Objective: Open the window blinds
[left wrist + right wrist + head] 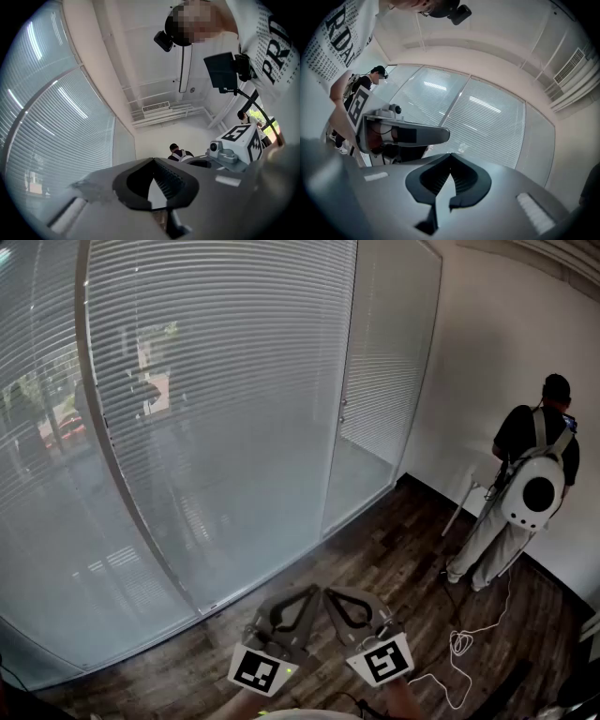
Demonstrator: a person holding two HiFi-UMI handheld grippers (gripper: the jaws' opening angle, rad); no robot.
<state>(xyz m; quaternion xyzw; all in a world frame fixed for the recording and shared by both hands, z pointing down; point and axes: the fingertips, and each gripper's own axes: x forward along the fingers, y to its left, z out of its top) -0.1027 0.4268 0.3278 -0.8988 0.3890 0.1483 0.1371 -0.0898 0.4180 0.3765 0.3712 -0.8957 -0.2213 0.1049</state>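
Observation:
The window blinds [216, 381] hang behind tall glass panels across the left and middle of the head view, with their slats turned flat and closed. They also show as blinds [56, 122] at the left of the left gripper view and blinds [487, 122] ahead in the right gripper view. My left gripper [311, 592] and right gripper [328, 592] are held side by side low in the head view, well short of the glass. Both are shut, tips touching, with nothing between them: left gripper [152, 160], right gripper [450, 155]. No wand or cord of the blinds is visible.
A person [530, 479] with a white backpack stands at the right by the white wall. A white cable [459, 643] lies coiled on the dark wood floor [394, 559]. A glass door panel [375, 381] meets the wall in the corner.

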